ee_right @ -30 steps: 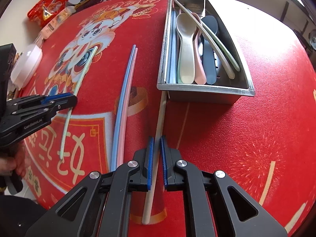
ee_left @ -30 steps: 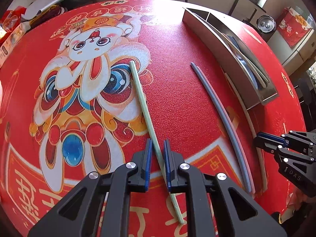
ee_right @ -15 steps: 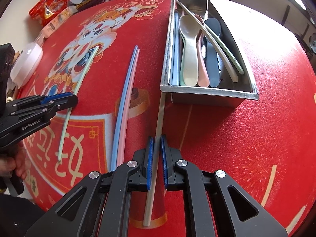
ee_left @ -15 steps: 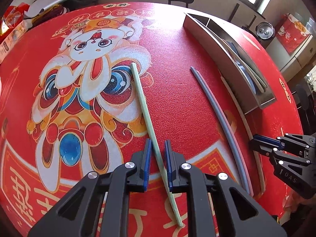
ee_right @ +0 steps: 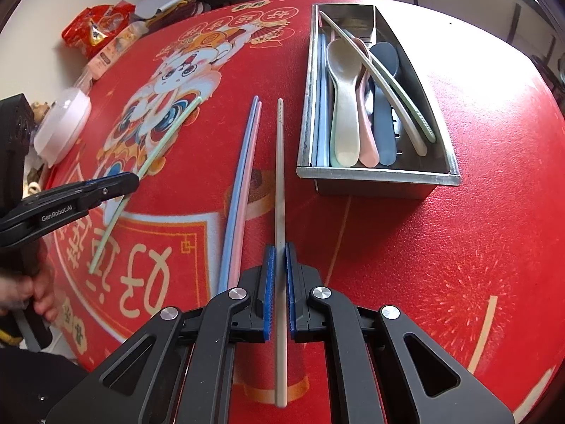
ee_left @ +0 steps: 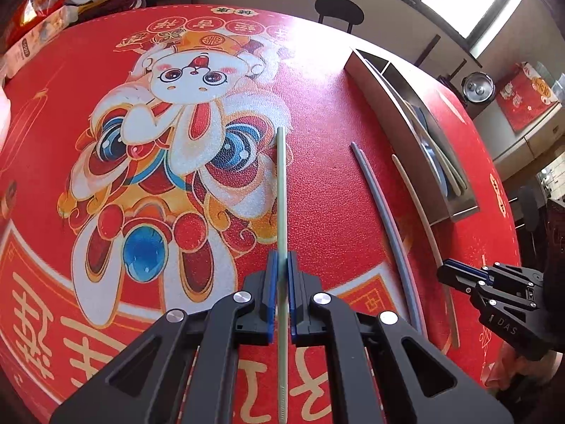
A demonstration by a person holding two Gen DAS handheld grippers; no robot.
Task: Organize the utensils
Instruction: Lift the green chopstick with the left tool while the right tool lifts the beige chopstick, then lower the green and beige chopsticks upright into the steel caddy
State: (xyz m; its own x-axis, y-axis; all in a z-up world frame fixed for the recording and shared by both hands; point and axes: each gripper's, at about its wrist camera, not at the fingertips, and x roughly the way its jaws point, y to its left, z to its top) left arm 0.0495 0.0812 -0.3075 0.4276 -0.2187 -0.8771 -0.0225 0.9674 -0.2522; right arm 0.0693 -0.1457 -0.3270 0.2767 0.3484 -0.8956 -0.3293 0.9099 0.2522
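Observation:
My left gripper (ee_left: 281, 259) has its jaws closing on a pale green chopstick (ee_left: 281, 183); the pads press its sides and it runs straight out ahead. In the right wrist view the right gripper (ee_right: 279, 252) is likewise closing on a beige chopstick (ee_right: 280, 176), pinched near its thick end, its tip left of the steel tray (ee_right: 370, 185). A blue chopstick (ee_right: 240, 176) and a pink chopstick (ee_right: 249, 176) lie together on the red mat, left of the beige one. The tray holds spoons (ee_right: 340, 106) and other chopsticks. The left gripper (ee_right: 123, 182) shows at the left with the green chopstick (ee_right: 166, 134).
The steel tray (ee_left: 395, 116) stands at the mat's far right side. A white lidded bowl (ee_right: 63, 123) and snack packets (ee_right: 99, 24) sit off the mat's left edge. A person's hand (ee_right: 31, 289) grips the left tool. A black stool (ee_left: 339, 7) stands beyond the table.
Both pairs of jaws have shut tighter. Each chopstick has swung into line with its fingers. The beige chopstick's tip has left the tray's front corner.

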